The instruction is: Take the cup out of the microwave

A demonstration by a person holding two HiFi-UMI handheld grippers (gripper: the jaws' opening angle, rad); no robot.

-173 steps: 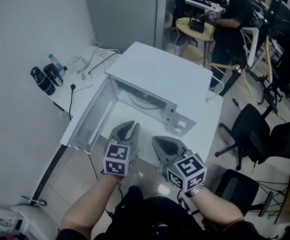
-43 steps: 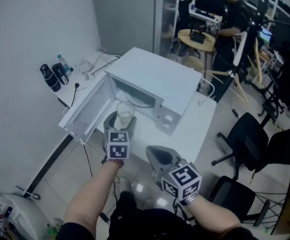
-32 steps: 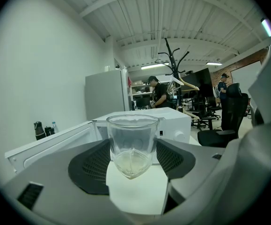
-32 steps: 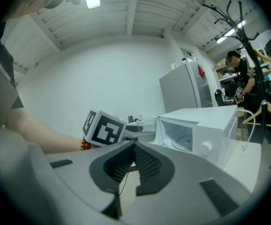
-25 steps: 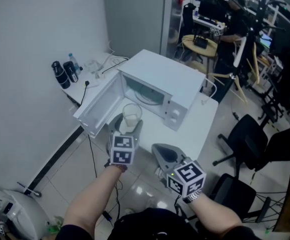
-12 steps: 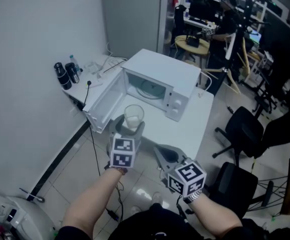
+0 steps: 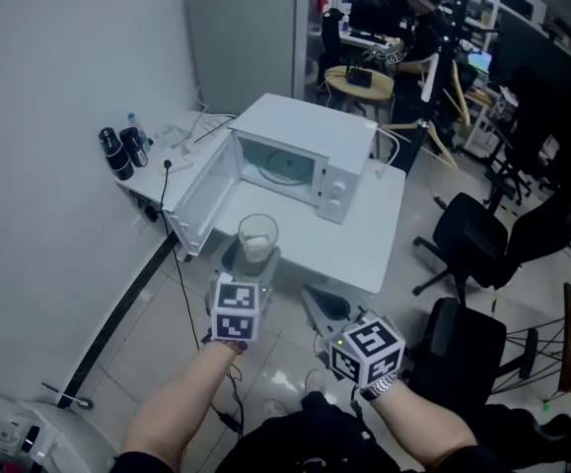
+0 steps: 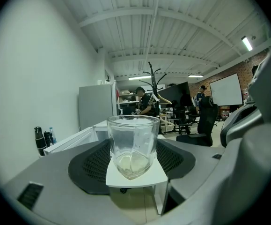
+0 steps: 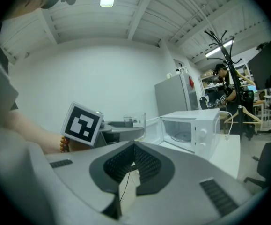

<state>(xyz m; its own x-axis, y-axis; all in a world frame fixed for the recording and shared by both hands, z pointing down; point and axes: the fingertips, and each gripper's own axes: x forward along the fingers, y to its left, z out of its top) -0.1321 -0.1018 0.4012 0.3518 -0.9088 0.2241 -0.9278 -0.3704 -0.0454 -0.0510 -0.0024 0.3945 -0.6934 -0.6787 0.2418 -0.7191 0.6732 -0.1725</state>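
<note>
A clear glass cup [image 7: 256, 236] stands upright between the jaws of my left gripper [image 7: 250, 256], which is shut on it, held in the air in front of the table's near edge. In the left gripper view the cup [image 8: 132, 146] fills the middle, between the jaws of the left gripper [image 8: 136, 175]. The white microwave [image 7: 306, 156] sits on the white table [image 7: 367, 246] with its door [image 7: 202, 203] swung open to the left and its cavity empty. My right gripper [image 7: 321, 306] hangs to the right of the left one, shut and empty. The right gripper view shows the cup [image 9: 135, 121] and the microwave [image 9: 192, 128].
Dark bottles [image 7: 117, 152] and cables lie on the table's far left by the wall. A grey cabinet [image 7: 242, 30] stands behind. Black office chairs [image 7: 474, 240] stand to the right, and a person sits at desks in the back.
Both grippers have drawn back from the microwave toward me, the left one carrying the cup; the table and microwave now lie farther off.
</note>
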